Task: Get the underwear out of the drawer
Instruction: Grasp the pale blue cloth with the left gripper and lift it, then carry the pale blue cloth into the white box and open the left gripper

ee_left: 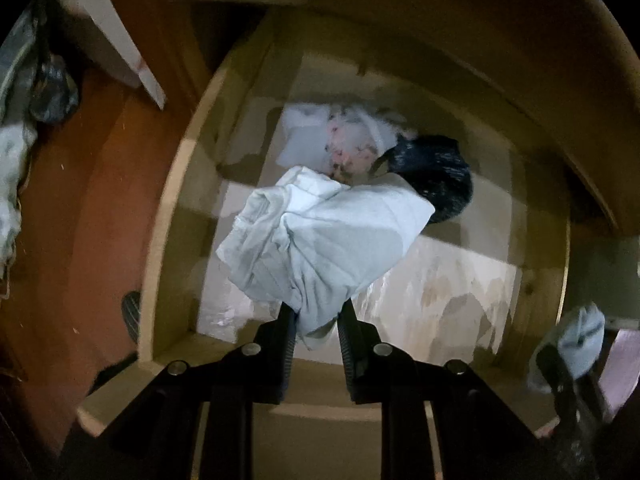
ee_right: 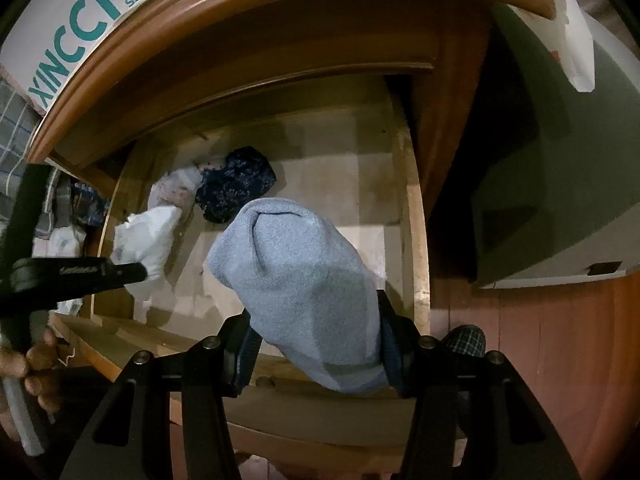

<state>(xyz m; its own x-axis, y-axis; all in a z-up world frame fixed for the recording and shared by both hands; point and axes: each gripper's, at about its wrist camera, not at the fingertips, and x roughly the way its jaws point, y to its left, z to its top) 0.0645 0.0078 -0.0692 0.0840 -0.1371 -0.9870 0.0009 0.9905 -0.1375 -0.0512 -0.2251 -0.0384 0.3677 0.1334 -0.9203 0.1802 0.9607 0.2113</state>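
The wooden drawer [ee_left: 168, 216] stands pulled out of its dresser, its pale lined floor mostly bare. Above it, on the dresser top, sits a white shoe box [ee_right: 92, 12] printed "VOGUE SHOES". The floor beside the dresser is reddish-brown boards [ee_right: 540, 320].

The right tongs [ee_right: 316, 344] are clenched on a light blue knitted garment [ee_right: 304, 280], which bulges up between the two fingers over the drawer's front half. The left tongs [ee_left: 318, 320] grasp a bunched pale white-blue piece of underwear [ee_left: 320, 232], held over the drawer's floor.

At the back of the drawer lie two more pieces, touching each other: a dark navy patterned one [ee_left: 432, 176] and a white one with pink flecks [ee_left: 352, 144]. Whether the held white piece touches them cannot be told.
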